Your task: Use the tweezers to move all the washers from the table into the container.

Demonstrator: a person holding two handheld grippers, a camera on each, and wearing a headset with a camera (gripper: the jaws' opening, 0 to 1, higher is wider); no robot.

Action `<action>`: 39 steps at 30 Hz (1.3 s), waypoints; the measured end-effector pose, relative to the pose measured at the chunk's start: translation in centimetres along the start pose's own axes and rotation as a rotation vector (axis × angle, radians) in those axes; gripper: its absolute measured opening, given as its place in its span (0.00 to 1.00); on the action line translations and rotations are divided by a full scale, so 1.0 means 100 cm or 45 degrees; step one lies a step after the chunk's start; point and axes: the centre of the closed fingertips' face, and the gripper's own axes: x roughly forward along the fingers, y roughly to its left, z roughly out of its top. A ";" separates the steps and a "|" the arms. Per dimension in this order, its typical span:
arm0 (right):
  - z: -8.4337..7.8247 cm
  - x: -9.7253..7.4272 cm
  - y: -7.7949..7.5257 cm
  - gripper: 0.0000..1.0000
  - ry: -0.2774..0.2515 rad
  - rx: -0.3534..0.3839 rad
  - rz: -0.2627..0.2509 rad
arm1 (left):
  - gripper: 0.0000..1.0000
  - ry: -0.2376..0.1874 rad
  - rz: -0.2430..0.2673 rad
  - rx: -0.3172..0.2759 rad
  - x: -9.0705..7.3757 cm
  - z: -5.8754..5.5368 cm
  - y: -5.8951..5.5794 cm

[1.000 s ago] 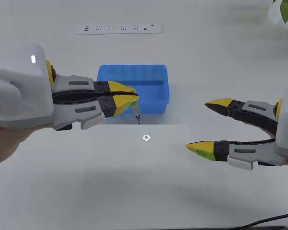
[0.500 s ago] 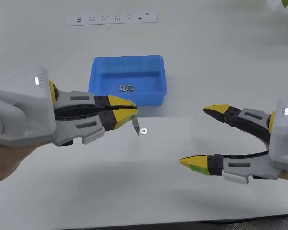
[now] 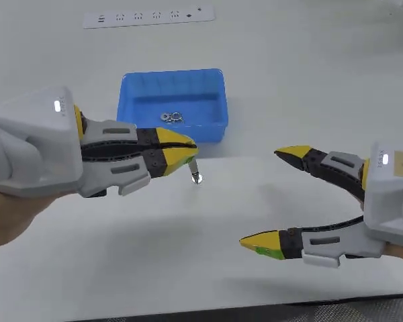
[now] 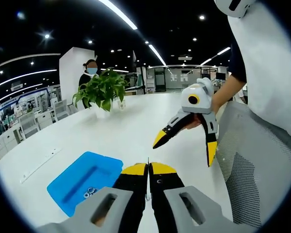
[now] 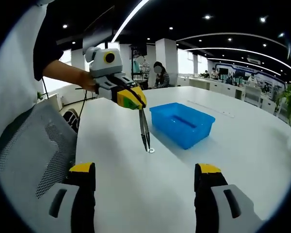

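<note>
Now, small silver washer point(image 3: 197, 178), flat, beside slim tweezers point(image 3: 193, 168)

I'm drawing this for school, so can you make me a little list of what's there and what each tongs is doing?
left tongs: shut on tweezers, which point down
tweezer tips: right at the washer on the table; gripping it or not, cannot tell
right tongs: open, holding nothing, off to the side
bin: blue, just behind the washer
inside bin: a few washers
left to move: one washer seen
</note>
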 end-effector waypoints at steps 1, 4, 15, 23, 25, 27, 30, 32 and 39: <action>0.000 0.000 0.000 0.84 -0.004 0.005 0.000 | 0.04 0.002 -0.003 0.000 0.000 0.000 0.000; 0.000 0.000 0.000 0.84 -0.004 0.008 0.000 | 0.04 0.001 -0.001 0.000 0.001 0.000 0.001; -0.003 0.003 0.003 0.82 0.001 0.033 0.015 | 0.04 0.005 -0.032 -0.033 0.002 -0.001 0.002; 0.002 0.028 0.002 0.68 0.029 -0.011 0.079 | 0.04 0.086 -0.084 -0.041 -0.002 -0.005 0.005; 0.007 0.035 0.002 0.64 0.026 -0.032 0.095 | 0.04 0.085 -0.094 -0.049 -0.002 -0.005 0.003; 0.011 0.041 0.001 0.59 0.020 -0.042 0.113 | 0.04 0.092 -0.107 -0.040 -0.001 -0.005 0.000; 0.016 0.052 -0.001 0.53 0.019 -0.059 0.137 | 0.04 0.097 -0.109 -0.038 0.000 -0.004 0.000; 0.019 0.058 -0.001 0.47 0.017 -0.068 0.154 | 0.04 0.088 -0.105 -0.051 0.001 -0.004 0.000; 0.024 0.074 -0.002 0.36 0.020 -0.095 0.216 | 0.04 0.074 -0.108 -0.058 0.005 -0.003 -0.001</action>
